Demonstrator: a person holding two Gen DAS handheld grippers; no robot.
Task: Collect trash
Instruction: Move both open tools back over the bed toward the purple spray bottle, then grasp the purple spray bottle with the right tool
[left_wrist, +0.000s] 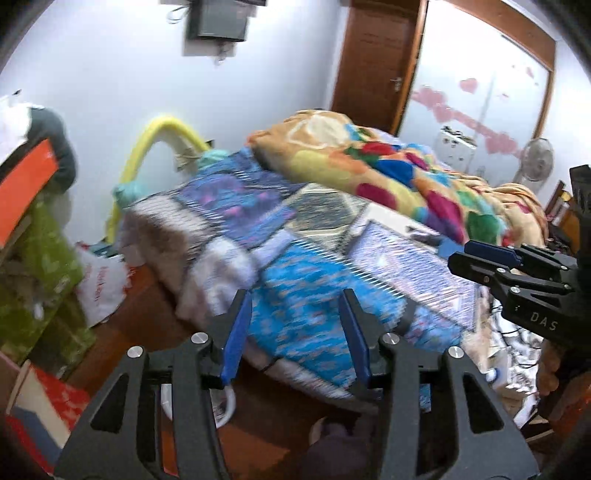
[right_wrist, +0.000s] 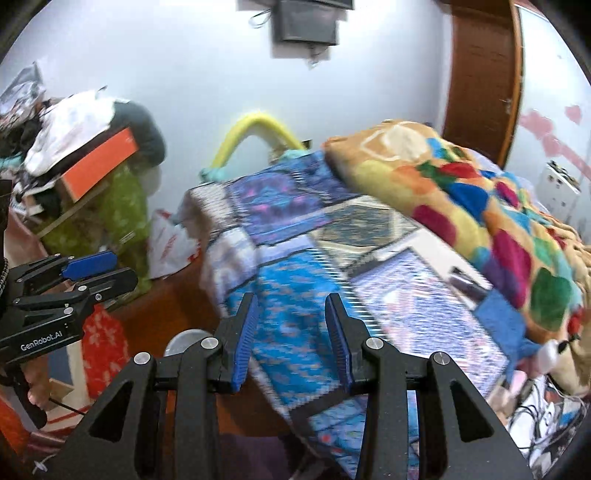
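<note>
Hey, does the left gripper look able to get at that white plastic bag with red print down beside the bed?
Probably yes. The left gripper is open and empty, and the white plastic bag lies exposed on the floor between the bed and the green pile, nothing covering it.

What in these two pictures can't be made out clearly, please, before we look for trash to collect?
- Bed cover: its pattern is smeared by motion blur in both views.
- Small dark item on the bed: too blurred in the right wrist view to name.
- White bag by the bed: its red print is unreadable in the left wrist view.
- Floor by the bed: mostly hidden behind the left claw and right claw.
- Wall box: cut off by the top edge.
</note>
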